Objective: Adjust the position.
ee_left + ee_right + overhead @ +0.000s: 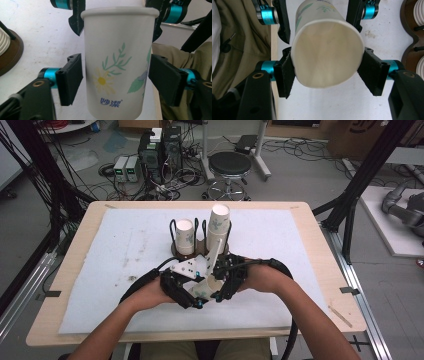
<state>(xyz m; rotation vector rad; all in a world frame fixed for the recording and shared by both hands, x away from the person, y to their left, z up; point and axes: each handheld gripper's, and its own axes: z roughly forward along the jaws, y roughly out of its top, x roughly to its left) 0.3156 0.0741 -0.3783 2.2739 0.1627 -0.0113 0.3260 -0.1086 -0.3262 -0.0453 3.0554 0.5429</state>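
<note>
Above the white-covered desk [125, 245], a white paper cup with a flower print [117, 67] is pinched near its rim by the right tool [325, 72] and lower down by the left tool [116, 77], near a dark holder [200, 251] with stacked cups [218, 227].

White paper cup [117, 67] bears green leaves, a yellow daisy, blue lettering.

A wooden table [75, 250] covered by a white mat [135, 245] stands on a grey floor [310, 180]; beyond its far edge sits a black round stool [230, 165]; left of the stool, computer boxes [160, 152] amid tangled cables [115, 190]; black frame posts [360, 185] rise at the table's right.
</note>
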